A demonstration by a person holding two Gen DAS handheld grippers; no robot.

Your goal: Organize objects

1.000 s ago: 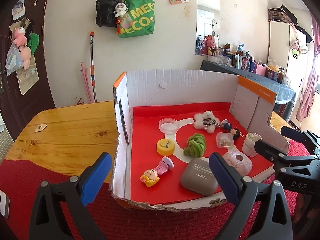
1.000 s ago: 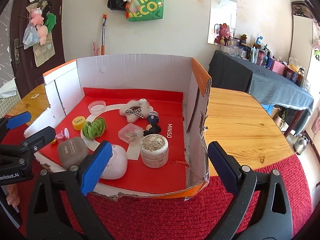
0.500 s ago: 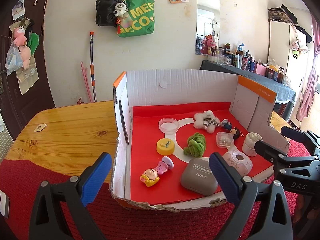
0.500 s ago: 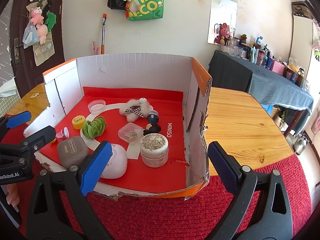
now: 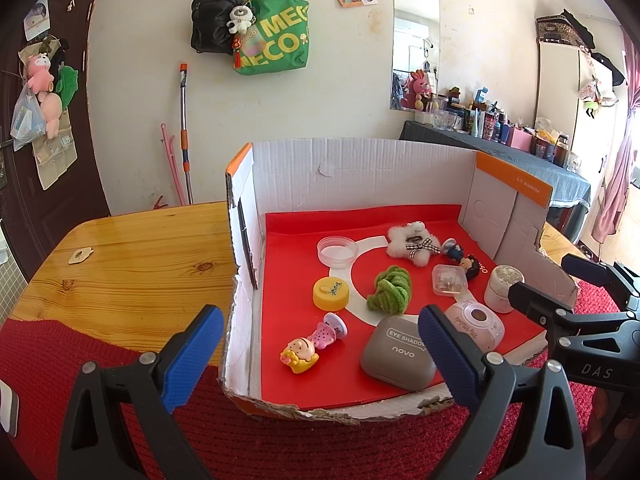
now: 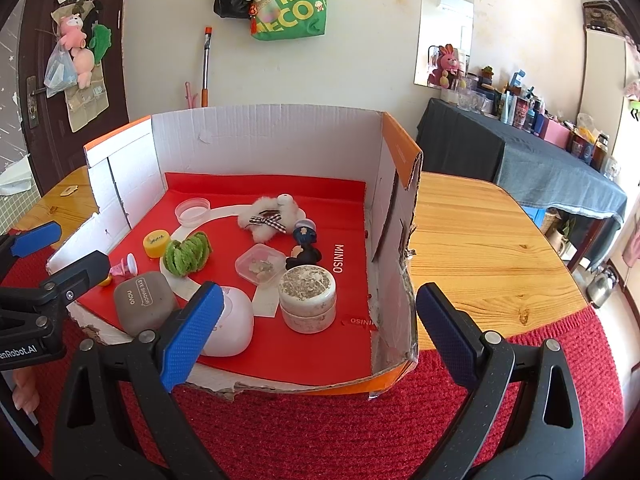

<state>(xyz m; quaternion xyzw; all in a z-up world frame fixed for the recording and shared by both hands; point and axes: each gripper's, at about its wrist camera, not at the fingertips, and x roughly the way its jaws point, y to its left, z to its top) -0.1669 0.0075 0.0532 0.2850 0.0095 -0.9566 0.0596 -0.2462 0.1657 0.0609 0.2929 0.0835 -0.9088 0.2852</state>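
Note:
A cardboard box (image 5: 360, 168) (image 6: 264, 136) with a red floor holds several small items: a grey eye-shadow case (image 5: 396, 352) (image 6: 142, 306), a pink round case (image 5: 476, 326) (image 6: 232, 322), a green scrunchie (image 5: 390, 290) (image 6: 186, 254), a yellow lid (image 5: 330, 292) (image 6: 155, 243), a white jar (image 5: 502, 286) (image 6: 307, 296), a fluffy white toy (image 5: 412, 238) (image 6: 270, 216) and a small pink doll (image 5: 310, 346). My left gripper (image 5: 316, 356) hovers open before the box's front left corner. My right gripper (image 6: 316, 328) is open at the front right, empty.
The box stands on a wooden table (image 5: 132, 248) (image 6: 480, 236) with a red knitted mat (image 5: 280, 440) (image 6: 320, 420) under its front. A clear dish (image 5: 337, 250), a clear square box (image 5: 450, 278) and a dark figurine (image 6: 304, 246) also lie inside. A cluttered dark-clothed sideboard (image 6: 552, 164) stands behind.

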